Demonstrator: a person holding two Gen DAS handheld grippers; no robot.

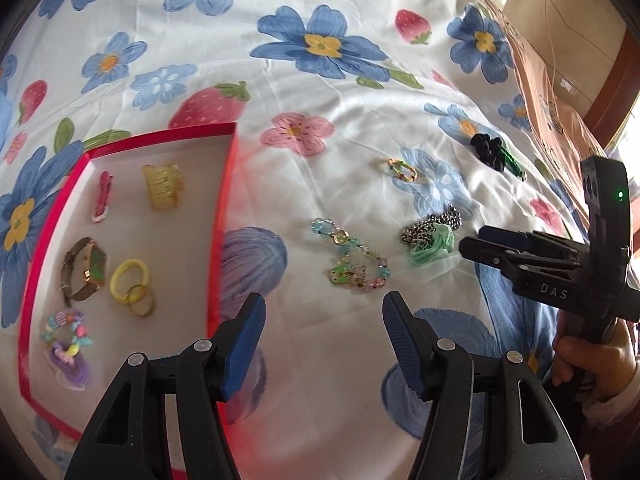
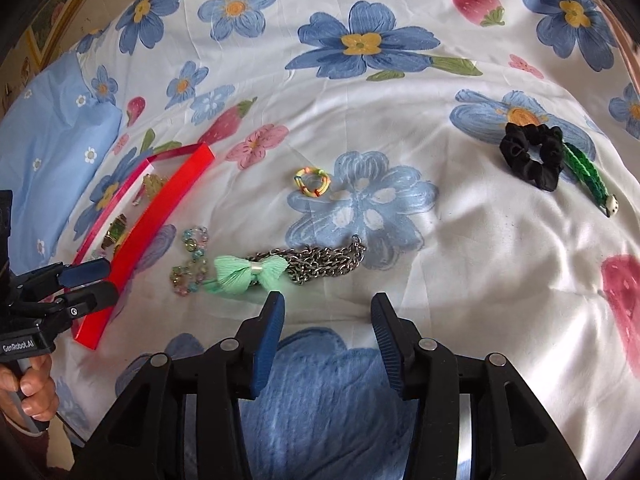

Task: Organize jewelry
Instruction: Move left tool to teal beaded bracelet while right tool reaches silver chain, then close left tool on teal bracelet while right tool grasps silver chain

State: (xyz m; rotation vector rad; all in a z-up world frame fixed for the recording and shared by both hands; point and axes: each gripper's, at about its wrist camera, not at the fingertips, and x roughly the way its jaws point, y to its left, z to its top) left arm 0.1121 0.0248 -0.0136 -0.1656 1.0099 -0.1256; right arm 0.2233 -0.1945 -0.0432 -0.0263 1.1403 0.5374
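Observation:
A red-rimmed tray (image 1: 222, 208) lies at the left and holds a pink clip (image 1: 102, 196), a yellow claw clip (image 1: 164, 186), a watch (image 1: 86, 268), a yellow hair tie (image 1: 130, 274) and a beaded bracelet (image 1: 66, 330). On the floral sheet lie a pastel bead bracelet (image 1: 352, 260), a mint bow (image 2: 250, 270) on a silver chain (image 2: 328, 260), a small colourful ring (image 2: 312, 182), a black scrunchie (image 2: 530, 156) and a green braided band (image 2: 588, 174). My left gripper (image 1: 324, 344) is open and empty, near the bead bracelet. My right gripper (image 2: 328, 340) is open and empty, just short of the bow.
A blue pillow (image 2: 52, 152) lies at the far left beyond the tray. The sheet's right edge meets a brown cardboard surface (image 1: 560, 92). The right gripper (image 1: 492, 250) shows in the left wrist view beside the chain.

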